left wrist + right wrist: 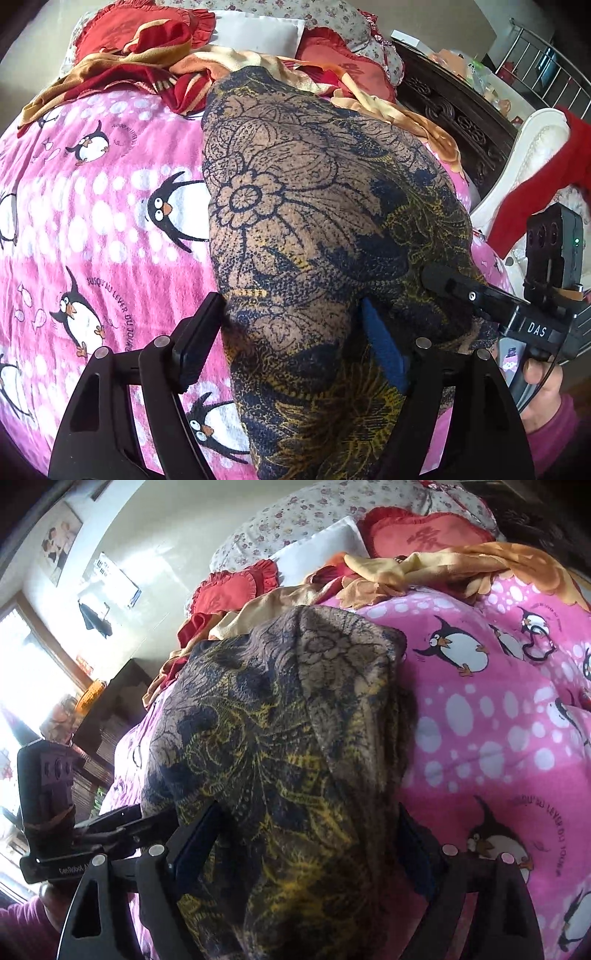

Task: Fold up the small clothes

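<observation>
Cloth point(317, 229) with a brown, navy and yellow flower print lies on the pink penguin sheet point(92, 206) and runs up between the fingers of both grippers.

Left gripper point(295, 347): its jaws stand wide apart. The cloth fills the gap between them. The left finger point(199, 339) is beside the edge of the cloth, and the right finger with the blue pad point(384, 350) has cloth against it and partly over it. I cannot tell if it presses the cloth or only touches it.

Right gripper point(306, 853): the jaws are also wide, and the cloth hangs thick between them and covers most of the gap. The left pad point(195, 842) touches the fabric; the right pad is mostly hidden under a fold. A real grasp cannot be seen here.

In the left view the right gripper's tip point(454, 286) rests on the right edge of the cloth.

Behind the cloth lie a red and orange blanket point(140, 70) and red pillows point(236, 589)
</observation>
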